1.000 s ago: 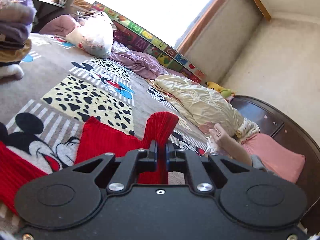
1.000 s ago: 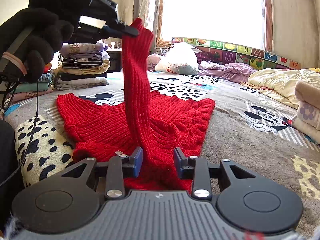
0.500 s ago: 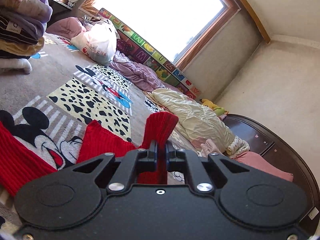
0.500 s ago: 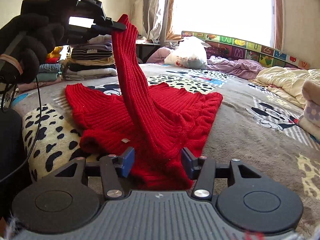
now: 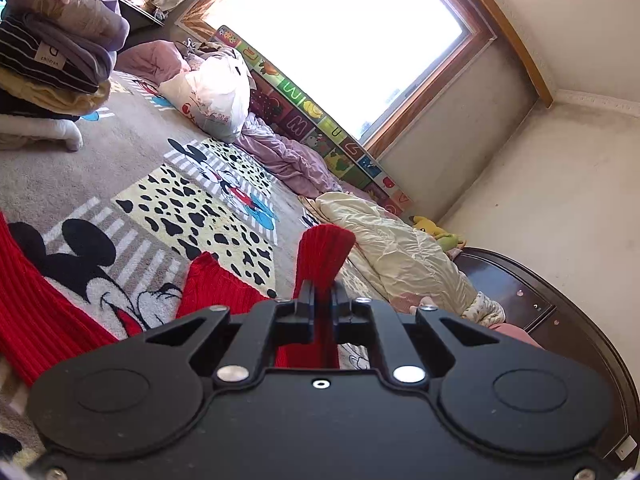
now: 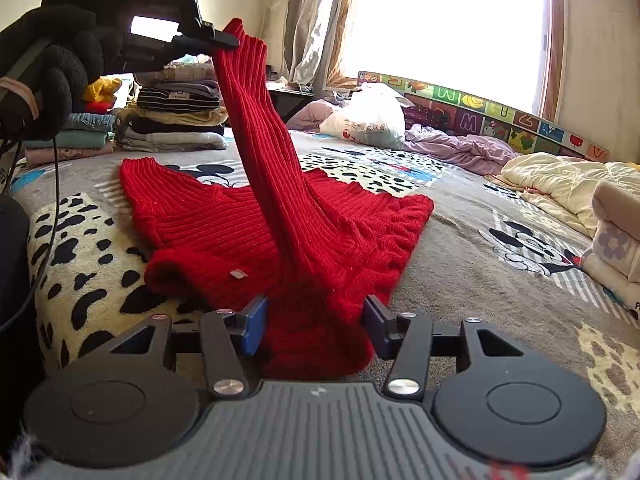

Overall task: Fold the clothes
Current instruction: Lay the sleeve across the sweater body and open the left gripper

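A red ribbed sweater (image 6: 248,224) lies spread on the Mickey Mouse bedspread (image 6: 480,216). My left gripper (image 5: 323,292) is shut on the cuff of one red sleeve (image 5: 323,248) and holds it high above the sweater's body; in the right wrist view this gripper (image 6: 224,42) is at the upper left with the sleeve (image 6: 264,140) hanging down from it. My right gripper (image 6: 315,312) is open, low over the bed, with its jaws on either side of the sweater's near edge.
A stack of folded clothes (image 6: 176,112) stands at the back left. A white plastic bag (image 6: 368,120), a purple blanket (image 6: 460,148) and a cream quilt (image 6: 560,176) lie along the window side. Folded items (image 6: 616,232) sit at the right edge.
My left gripper has lifted the sleeve higher and carried it toward the left. My right gripper's jaws have opened wider around the sweater's near edge.
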A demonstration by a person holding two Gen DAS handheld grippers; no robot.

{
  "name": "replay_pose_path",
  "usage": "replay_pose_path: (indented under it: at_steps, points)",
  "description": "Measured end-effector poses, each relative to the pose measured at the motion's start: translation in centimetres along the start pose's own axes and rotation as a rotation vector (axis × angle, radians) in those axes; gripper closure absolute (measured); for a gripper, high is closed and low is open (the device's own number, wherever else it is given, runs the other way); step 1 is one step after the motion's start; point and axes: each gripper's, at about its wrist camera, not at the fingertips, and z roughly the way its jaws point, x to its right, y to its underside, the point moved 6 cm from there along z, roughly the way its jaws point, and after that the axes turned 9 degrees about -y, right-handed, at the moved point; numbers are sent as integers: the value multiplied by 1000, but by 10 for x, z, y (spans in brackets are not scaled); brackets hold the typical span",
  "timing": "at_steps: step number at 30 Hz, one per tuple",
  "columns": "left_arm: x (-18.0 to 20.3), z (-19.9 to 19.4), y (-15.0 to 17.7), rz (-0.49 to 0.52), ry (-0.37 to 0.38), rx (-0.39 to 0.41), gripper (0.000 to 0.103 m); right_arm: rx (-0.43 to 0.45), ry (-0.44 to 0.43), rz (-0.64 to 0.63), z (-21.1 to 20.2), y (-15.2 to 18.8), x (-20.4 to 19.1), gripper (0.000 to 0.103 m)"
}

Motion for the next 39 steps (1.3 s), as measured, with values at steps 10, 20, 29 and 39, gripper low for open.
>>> replay_pose_path:
  at_steps: [10, 20, 29, 39]
  points:
    - [-26, 15, 14, 24, -106, -50, 97, -66, 18, 35, 6, 10, 6, 58]
    - [-28, 16, 26, 19, -114, -68, 97, -96, -47, -62, 11, 10, -11, 53]
    - [9, 32, 25, 9, -65, -81, 97, 32, -59, -6, -3, -10, -2, 53]
    - [45, 88, 33, 15, -90, -133, 97, -40, -111, 33, 23, -6, 0, 51]
